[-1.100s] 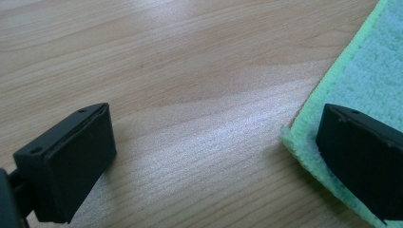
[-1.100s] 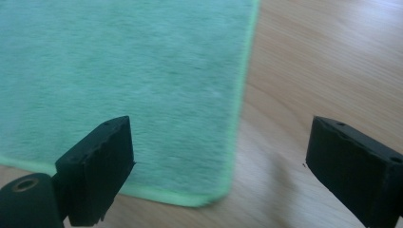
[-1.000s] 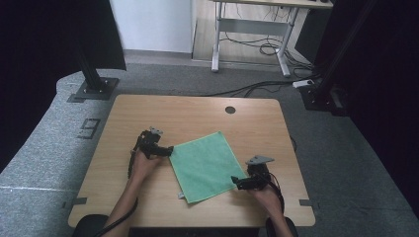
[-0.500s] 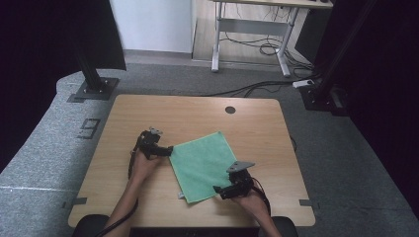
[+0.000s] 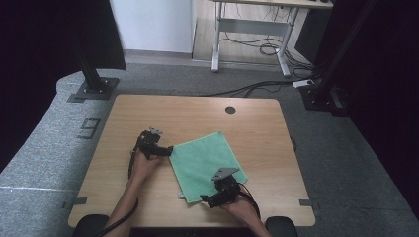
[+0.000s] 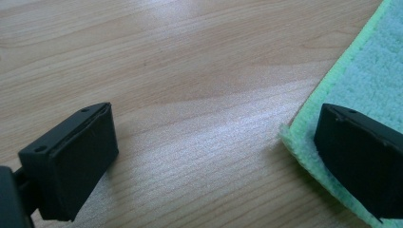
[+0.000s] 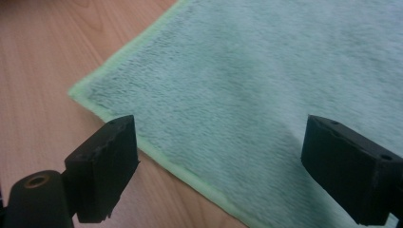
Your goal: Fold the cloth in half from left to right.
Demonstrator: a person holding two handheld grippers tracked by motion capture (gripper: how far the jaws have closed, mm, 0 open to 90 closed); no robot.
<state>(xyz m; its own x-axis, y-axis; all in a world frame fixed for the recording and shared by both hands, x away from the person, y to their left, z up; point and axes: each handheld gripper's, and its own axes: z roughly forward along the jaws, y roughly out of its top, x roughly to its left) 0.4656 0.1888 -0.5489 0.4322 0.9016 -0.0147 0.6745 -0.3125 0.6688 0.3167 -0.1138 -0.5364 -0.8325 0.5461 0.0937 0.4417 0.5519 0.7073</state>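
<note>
Green terry cloth (image 5: 205,165) lies flat on the wooden table (image 5: 197,116), turned like a diamond, a little toward the person's side of the middle. The left gripper (image 5: 168,149) sits at the cloth's left corner with its jaws spread wide: in the left gripper view one jaw is over bare wood and the other over the pale green hem of the cloth (image 6: 354,85), right at that corner (whether the pad presses the fabric I cannot tell). Nothing is pinched between them. The right gripper (image 5: 206,200) is at the cloth's near edge, by the bottom corner, its jaws also wide apart though they have just been closing slightly. In the right gripper view they straddle the hem of the cloth (image 7: 266,85), one over wood and one over the fabric, gripping nothing.
</note>
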